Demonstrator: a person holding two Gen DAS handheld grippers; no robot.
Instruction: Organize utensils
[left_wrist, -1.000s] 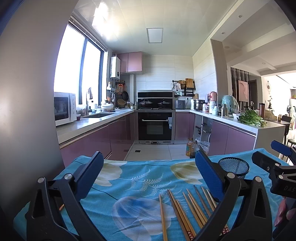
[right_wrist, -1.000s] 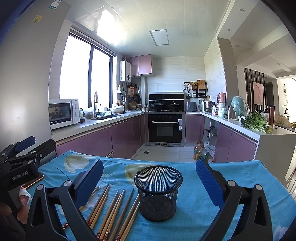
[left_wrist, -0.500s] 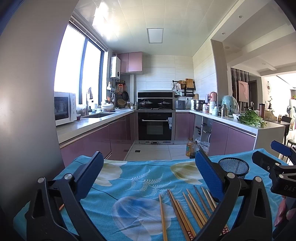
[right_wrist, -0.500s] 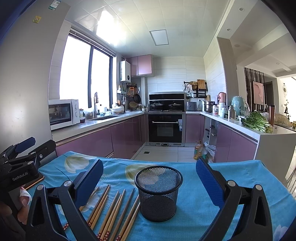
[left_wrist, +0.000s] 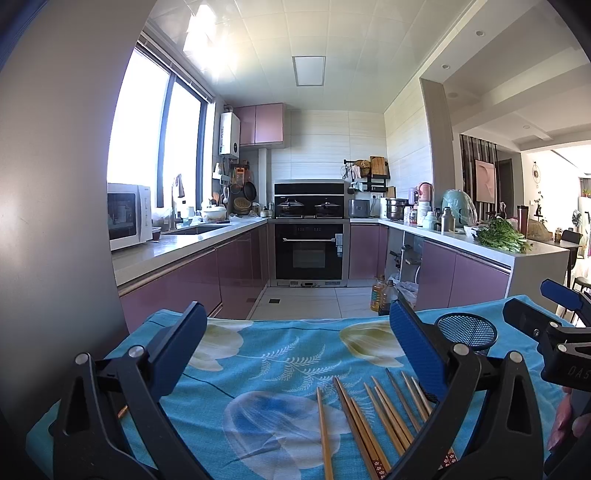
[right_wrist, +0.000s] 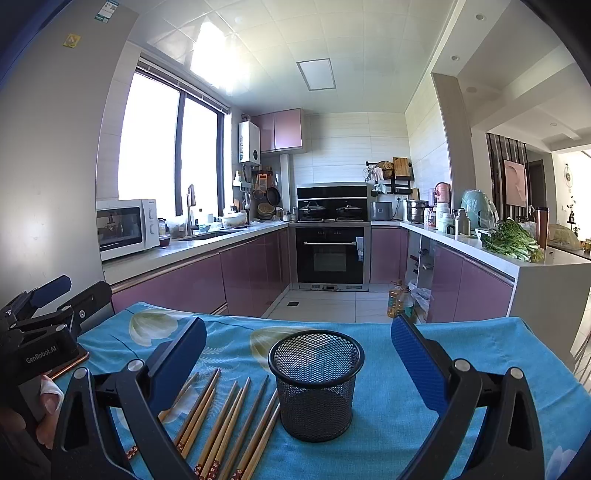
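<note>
Chopsticks (right_wrist: 221, 421) all lay loose on tabletop (right_wrist: 388, 443) beside empty mesh cup (right_wrist: 316, 384); left claw (left_wrist: 295, 354) and right claw (right_wrist: 299, 365) gaped wide, holding nothing; sorting not begun.

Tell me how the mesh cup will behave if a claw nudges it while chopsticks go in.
The cup is open wire mesh and looks empty, so it is probably light and would slide on the cloth rather than resist. It is taller than wide, so a push near the rim may tip it. The chopsticks beside it look stiff; leaning ones could lever it over.
</note>
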